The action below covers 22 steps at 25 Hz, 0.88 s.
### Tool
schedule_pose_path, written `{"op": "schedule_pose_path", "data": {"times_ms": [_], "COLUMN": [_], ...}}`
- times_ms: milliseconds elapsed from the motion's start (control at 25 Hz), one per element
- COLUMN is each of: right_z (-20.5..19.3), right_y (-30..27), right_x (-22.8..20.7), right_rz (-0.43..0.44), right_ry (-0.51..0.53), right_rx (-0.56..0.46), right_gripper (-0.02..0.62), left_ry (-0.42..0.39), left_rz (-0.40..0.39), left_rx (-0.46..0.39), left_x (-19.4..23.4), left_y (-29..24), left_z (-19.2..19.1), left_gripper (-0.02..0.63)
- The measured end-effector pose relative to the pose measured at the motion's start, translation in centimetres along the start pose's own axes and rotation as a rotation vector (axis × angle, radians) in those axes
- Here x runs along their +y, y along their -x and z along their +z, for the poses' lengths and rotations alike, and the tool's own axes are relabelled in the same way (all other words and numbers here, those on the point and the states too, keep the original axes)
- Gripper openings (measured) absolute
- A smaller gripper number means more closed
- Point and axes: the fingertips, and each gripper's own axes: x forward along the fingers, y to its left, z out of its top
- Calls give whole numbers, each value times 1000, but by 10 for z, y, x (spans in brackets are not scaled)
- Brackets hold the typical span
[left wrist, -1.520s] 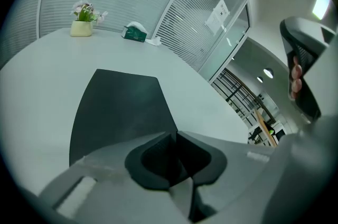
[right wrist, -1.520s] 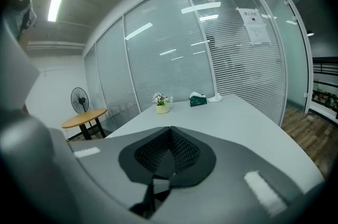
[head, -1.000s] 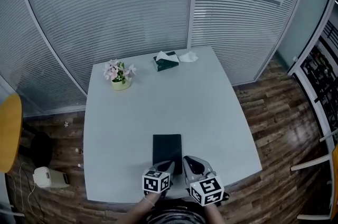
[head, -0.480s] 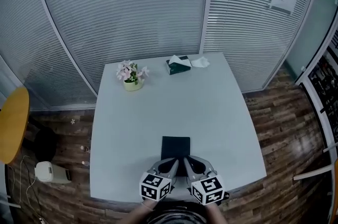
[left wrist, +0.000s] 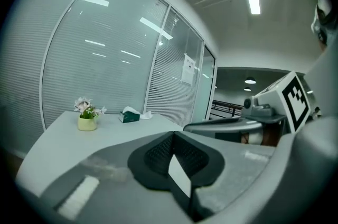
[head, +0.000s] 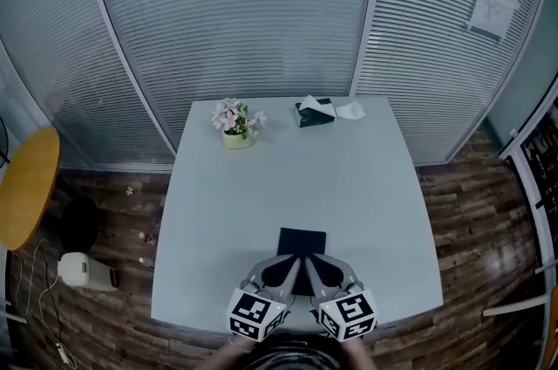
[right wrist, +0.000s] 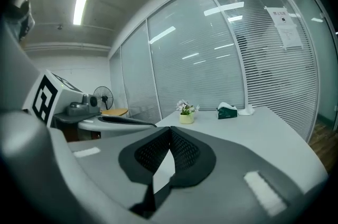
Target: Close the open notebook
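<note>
The dark notebook (head: pixel 302 240) lies shut and flat on the pale table (head: pixel 261 202), near its front edge. Just in front of it my left gripper (head: pixel 281 270) and right gripper (head: pixel 316 270) hover side by side above the table, both pointing at the notebook. Each is shut with nothing between its jaws. In the left gripper view the left gripper (left wrist: pixel 173 134) has its dark pads meeting at the tip, and the right gripper's body (left wrist: pixel 248 122) shows beside it. In the right gripper view the right gripper (right wrist: pixel 170 129) looks the same. The notebook is hidden in both gripper views.
A small pot of pink flowers (head: pixel 234 122) and a green tissue box (head: pixel 315 112) with a loose tissue (head: pixel 350 109) stand at the table's far end. Blinded glass walls close off the back. A yellow round seat (head: pixel 26 185) and a white appliance (head: pixel 83 270) are on the wooden floor at left.
Both grippers have risen from the notebook and drawn closer together, the left one more. The head view has tilted up, so the table sits lower in the picture. The notebook stays shut.
</note>
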Motion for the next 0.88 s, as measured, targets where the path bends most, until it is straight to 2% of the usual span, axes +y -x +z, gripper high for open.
{"op": "schedule_pose_path", "data": {"times_ms": [240, 480, 880], "right_z": [26, 39, 42], "right_y": [0, 0, 5], "right_x": [6, 12, 15], "right_rz": [26, 41, 47], "right_ry": [26, 37, 53], "right_rx": [-53, -79, -79], "right_gripper": [0, 0, 0], "left_ry": [0, -89, -80], "left_rz": [16, 57, 50], "left_rx": [-68, -100, -114], "left_x": [3, 6, -1], "left_y": [11, 18, 21], "left_z": [28, 45, 50], "left_gripper": [3, 3, 3]}}
